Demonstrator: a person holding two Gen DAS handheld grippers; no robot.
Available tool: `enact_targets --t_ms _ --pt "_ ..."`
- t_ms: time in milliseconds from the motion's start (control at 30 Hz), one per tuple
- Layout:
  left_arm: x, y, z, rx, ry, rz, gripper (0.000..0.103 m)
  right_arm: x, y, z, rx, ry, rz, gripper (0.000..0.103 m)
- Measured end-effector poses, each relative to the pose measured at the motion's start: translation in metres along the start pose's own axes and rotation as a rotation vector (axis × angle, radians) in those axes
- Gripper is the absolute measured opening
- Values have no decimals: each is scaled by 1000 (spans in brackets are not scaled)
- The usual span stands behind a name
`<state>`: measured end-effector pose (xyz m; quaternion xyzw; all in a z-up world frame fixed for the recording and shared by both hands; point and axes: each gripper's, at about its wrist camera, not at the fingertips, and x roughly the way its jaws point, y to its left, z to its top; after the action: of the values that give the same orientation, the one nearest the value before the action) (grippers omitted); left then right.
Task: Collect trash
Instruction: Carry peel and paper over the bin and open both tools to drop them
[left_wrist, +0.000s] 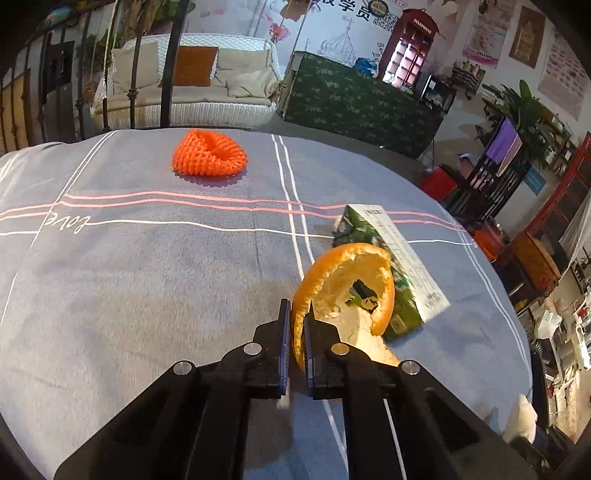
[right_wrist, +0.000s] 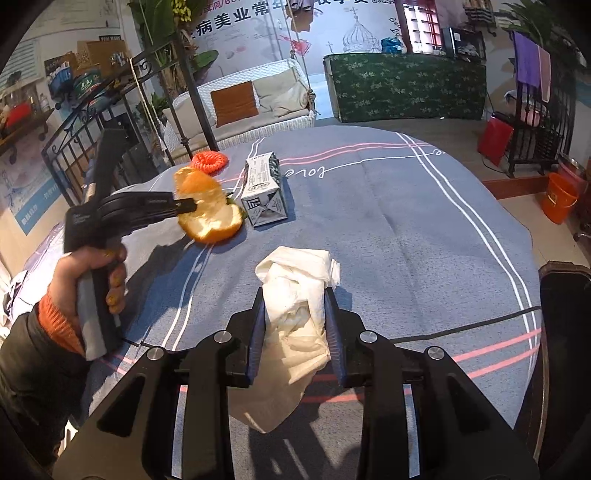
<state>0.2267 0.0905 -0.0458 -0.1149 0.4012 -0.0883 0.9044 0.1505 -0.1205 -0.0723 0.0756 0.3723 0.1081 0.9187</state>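
Left wrist view: left claw (left_wrist: 297, 314) closed on the edge of an orange peel (left_wrist: 345, 288), lifted above the table (left_wrist: 147, 277). Carton (left_wrist: 391, 266) lies just behind the peel; orange net (left_wrist: 209, 152) sits well apart at the far side.

Right wrist view: right claw (right_wrist: 295, 314) clamped on a crumpled tissue (right_wrist: 295, 295), which hangs below the fingers (right_wrist: 258, 325). Peel, carton and net lie far left.
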Motion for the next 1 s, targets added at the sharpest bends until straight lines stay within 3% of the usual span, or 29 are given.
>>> enact_targets --t_ms 267,533,800,1000 --pt "-39 -17 -18 -14 -52 -58 7 -27 -18 -5 17 -54 -33 30" --pt "-54 -59 -27 14 -73 -174 7 -69 -76 -11 89 -123 -176 30" --pt "-45 -146 -42 151 -41 -338 7 -103 -172 -39 220 -113 -442 30" --pt "-29 -209 -53 246 -5 -431 7 -107 -218 -62 299 -78 -518 31"
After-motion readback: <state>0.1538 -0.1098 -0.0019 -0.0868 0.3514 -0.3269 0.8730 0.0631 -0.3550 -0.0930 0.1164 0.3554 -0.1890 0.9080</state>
